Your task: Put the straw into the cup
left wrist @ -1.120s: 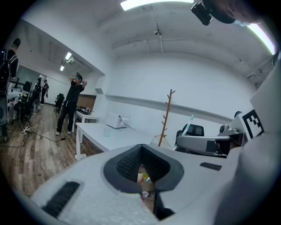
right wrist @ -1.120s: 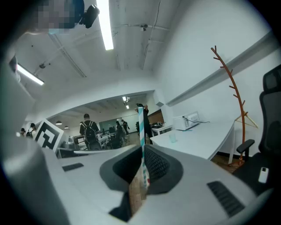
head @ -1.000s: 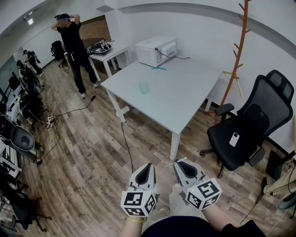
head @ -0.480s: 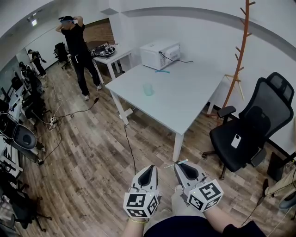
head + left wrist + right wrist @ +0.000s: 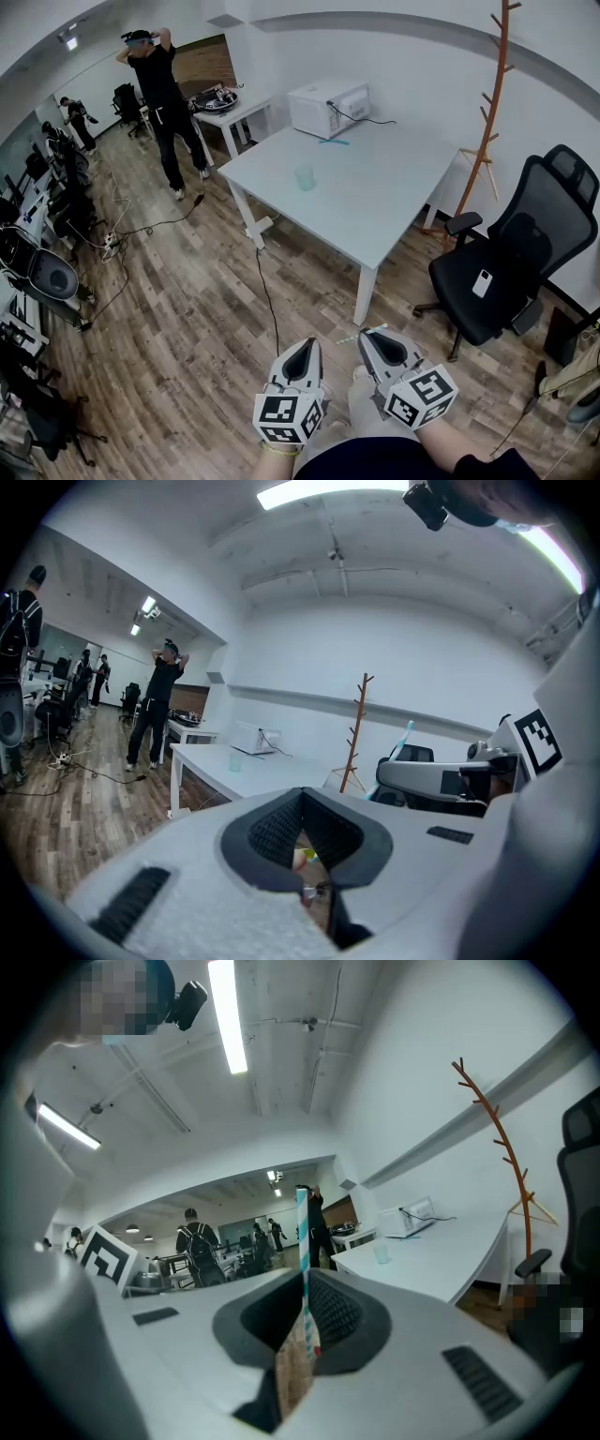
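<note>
Far off, on the table: cup, with microwave behind it. Right of the table: chair. Near, side by side: left gripper, right gripper with straw between its jaws.

The left hand-held gripper and right hand-held gripper are pale grey shells with black ribbed lining and black-and-white marker cubes.
</note>
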`<state>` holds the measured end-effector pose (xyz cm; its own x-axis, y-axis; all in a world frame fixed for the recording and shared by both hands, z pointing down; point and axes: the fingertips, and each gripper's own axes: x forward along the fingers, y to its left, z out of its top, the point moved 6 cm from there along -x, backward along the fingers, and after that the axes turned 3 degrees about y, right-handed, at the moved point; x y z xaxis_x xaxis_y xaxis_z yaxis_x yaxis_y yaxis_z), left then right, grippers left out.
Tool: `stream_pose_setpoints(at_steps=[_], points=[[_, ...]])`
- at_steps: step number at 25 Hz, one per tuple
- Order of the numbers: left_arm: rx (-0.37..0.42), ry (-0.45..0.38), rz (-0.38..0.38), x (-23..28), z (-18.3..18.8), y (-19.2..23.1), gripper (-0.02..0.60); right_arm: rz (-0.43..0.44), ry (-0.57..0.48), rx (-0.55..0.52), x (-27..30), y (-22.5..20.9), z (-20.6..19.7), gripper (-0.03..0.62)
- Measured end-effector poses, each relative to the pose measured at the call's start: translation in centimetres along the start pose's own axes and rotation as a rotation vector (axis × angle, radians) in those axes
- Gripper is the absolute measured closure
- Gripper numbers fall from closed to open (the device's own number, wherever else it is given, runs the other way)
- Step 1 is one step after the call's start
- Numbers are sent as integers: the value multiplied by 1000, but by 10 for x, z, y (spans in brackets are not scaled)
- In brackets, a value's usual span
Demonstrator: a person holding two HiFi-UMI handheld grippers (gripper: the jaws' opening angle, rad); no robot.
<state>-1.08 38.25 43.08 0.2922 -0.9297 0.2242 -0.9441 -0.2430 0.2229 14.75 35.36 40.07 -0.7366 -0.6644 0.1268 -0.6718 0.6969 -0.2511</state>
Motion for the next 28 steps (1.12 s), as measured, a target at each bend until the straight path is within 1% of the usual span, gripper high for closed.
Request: stream_pose_setpoints(at_steps=[5, 11, 17, 21, 28], points=[[-6, 9, 11, 9, -3, 6, 563, 17, 10, 12, 11, -8, -2, 554], [-7, 5, 34, 33, 5, 23, 563, 51, 13, 24, 43, -25, 6, 554], [-12, -2, 60, 70, 23, 47, 563, 75, 6, 27, 86, -51, 23, 554], [0, -3, 80, 95, 34, 60, 563, 103, 6, 47, 115, -70, 30, 554], [-49, -13, 130, 145, 53, 86, 563, 145, 15, 19, 164, -105, 55, 554]])
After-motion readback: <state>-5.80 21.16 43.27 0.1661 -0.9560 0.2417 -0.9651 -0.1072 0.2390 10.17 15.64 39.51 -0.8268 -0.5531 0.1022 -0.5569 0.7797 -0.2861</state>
